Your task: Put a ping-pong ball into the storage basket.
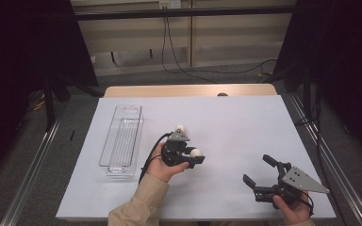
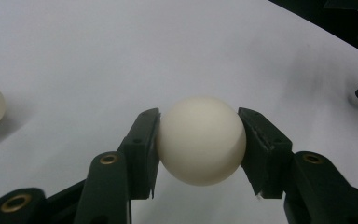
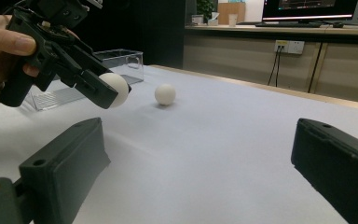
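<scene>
A white ball is clamped between the jaws of the left gripper, which is held a little above the white table sheet, near its middle. The pads are seen to press on opposite sides of the ball, at about its widest part. The right gripper is held low at the near right of the sheet, with its jaws spread wide and nothing between them.

Hazards to be considered:
- The ball is smooth and round and is gripped over small contact areas; it could be squeezed out sideways if the jaws are tilted or jolted.
- If released onto the flat sheet, the ball would probably roll freely and could be lost over an edge.
- A second white ball rests loose on the sheet just beyond the left gripper; it could be knocked away by a careless sweep.

Containers: a clear plastic bin, long and narrow, stands at the left of the sheet, near the left gripper. No contents can be made out in it.
</scene>
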`<state>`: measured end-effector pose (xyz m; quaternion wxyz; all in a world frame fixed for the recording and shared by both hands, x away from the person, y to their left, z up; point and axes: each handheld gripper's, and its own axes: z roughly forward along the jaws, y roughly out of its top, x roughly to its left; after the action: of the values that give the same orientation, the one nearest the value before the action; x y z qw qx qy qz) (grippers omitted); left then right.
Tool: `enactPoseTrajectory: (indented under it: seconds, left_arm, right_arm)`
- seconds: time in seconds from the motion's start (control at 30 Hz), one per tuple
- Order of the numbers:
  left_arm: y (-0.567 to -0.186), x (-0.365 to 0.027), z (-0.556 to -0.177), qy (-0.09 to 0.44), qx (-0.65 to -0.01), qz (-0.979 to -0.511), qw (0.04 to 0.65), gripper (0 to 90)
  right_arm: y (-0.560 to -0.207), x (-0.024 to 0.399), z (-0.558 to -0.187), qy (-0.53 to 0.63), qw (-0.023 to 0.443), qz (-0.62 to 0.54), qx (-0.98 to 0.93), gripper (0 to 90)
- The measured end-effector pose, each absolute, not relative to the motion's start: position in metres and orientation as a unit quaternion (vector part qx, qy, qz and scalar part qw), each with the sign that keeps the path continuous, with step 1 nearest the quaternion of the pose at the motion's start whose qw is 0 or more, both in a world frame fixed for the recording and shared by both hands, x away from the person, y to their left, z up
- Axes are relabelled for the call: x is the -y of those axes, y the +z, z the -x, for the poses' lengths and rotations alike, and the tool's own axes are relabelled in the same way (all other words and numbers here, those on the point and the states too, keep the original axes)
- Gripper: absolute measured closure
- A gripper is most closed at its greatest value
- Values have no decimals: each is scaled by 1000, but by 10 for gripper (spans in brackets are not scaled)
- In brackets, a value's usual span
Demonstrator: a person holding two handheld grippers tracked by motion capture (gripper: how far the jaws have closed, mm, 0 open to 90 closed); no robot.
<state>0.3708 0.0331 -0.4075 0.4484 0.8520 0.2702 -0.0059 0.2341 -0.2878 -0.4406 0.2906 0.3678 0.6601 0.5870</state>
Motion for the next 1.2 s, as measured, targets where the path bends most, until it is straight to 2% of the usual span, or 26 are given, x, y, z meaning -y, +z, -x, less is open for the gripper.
enactPoseTrajectory:
  seconds: [1.2]
  left_arm:
    - [-402,-47,-376,8,-287,-846,449,508]
  right_arm:
    - [-441,287,-234,587,290,-367,-660,23]
